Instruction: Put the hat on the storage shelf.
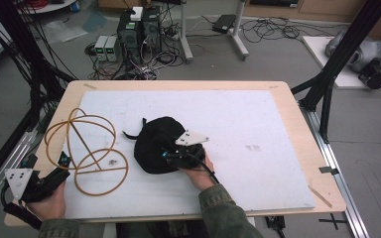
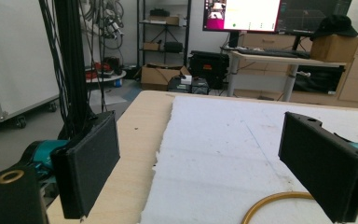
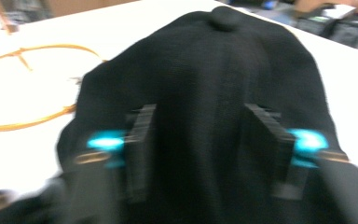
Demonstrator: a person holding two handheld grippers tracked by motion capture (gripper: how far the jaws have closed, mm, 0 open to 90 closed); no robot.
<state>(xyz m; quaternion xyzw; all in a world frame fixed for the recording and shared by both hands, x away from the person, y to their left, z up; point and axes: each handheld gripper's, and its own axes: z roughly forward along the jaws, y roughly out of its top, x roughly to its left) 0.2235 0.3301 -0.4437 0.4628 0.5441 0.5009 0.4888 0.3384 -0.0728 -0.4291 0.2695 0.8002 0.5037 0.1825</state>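
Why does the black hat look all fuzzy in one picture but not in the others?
Right gripper view: the hat and the right claw are smeared by motion blur. Left gripper view: sharp, with the left claw crisp over the white board. High view: evenly lit, mostly sharp, soft shadows, no glare.

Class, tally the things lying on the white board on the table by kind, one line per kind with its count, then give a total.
Black cloth cap: 1
Yellow-brown wire frame of hoops: 1
Total: 2
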